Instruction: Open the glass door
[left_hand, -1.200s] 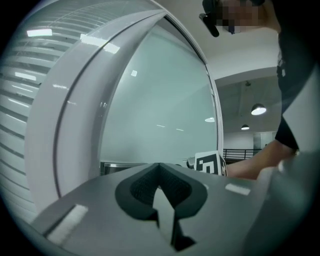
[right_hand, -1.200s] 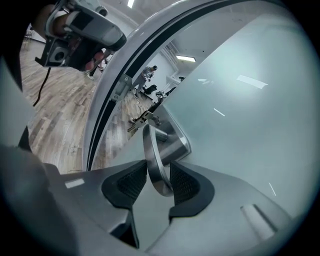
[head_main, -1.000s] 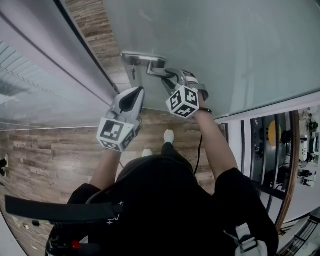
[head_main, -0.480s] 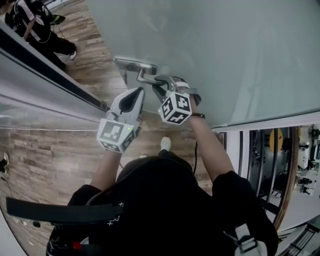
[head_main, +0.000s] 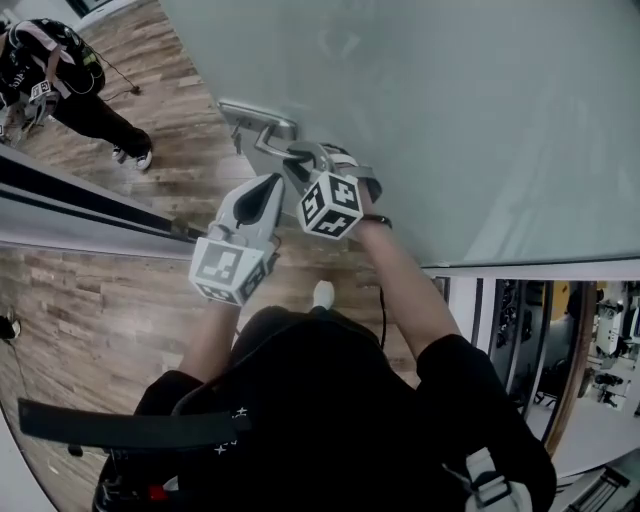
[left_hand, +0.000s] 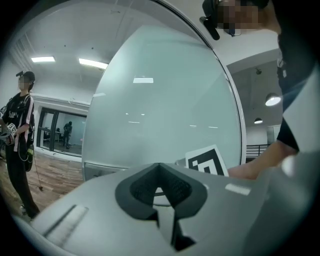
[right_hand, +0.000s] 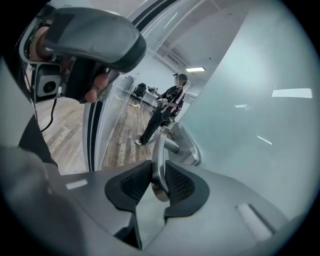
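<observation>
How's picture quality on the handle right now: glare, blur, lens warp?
Right gripper view: handle sharp, faint light streaks on the glass door, strong fisheye bend at the edges. Left gripper view: ceiling-light reflections on the glass, no washout. Head view: handle clear, edges curved.

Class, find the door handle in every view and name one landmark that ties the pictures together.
Head view: door handle upper centre, the right tongs on its lever.
Left gripper view: cannot be made out.
Right gripper view: door handle centre, gripped by those tongs, which have just been closing.
Shared landmark: frosted glass door.
</observation>
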